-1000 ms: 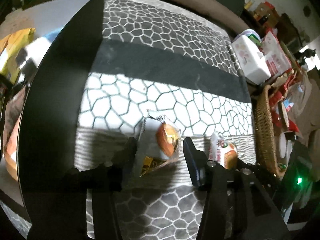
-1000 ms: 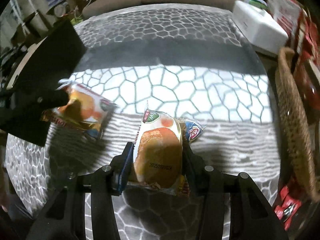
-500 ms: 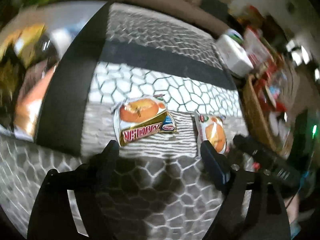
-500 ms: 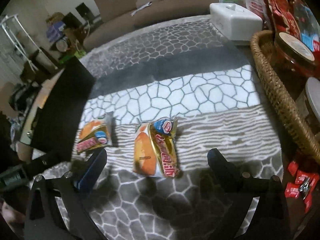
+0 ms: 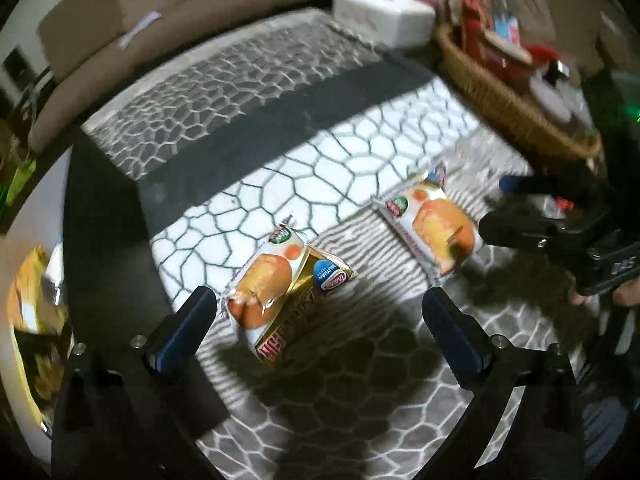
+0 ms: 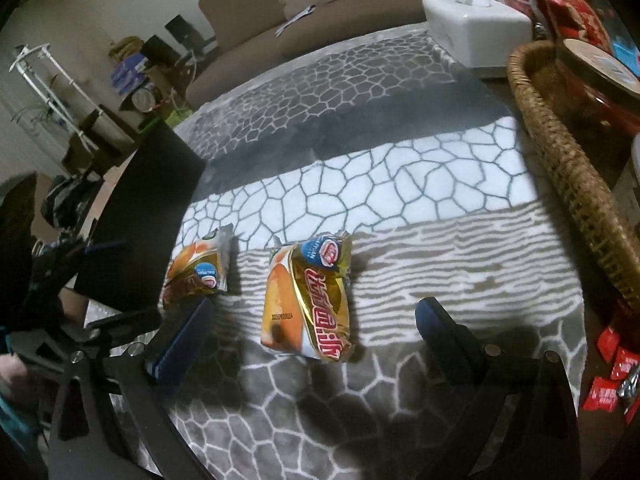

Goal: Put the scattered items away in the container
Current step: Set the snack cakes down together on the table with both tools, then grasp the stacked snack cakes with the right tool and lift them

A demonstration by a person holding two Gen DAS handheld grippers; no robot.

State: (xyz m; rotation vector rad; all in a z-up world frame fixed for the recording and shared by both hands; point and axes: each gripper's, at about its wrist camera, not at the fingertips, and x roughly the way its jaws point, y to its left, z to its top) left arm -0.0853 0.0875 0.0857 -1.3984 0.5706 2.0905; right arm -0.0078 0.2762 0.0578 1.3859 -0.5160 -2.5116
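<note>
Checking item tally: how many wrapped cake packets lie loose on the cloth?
2. One packet lies ahead of the right tool; the other packet lies left of it, nearer the black board. None seems hidden.

A long tan fabric sofa (image 6: 320, 20) stands against a pale plain wall (image 6: 100, 0). Left of the sofa, a white metal rack (image 6: 52, 80) stands beside cluttered dark shelves (image 6: 140, 76).

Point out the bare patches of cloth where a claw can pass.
Free: the pale honeycomb band between the dark stripe and the two cake packets, and the cloth between them. Crowded: the right edge, with the wicker basket, tissue box and red candies.
</note>
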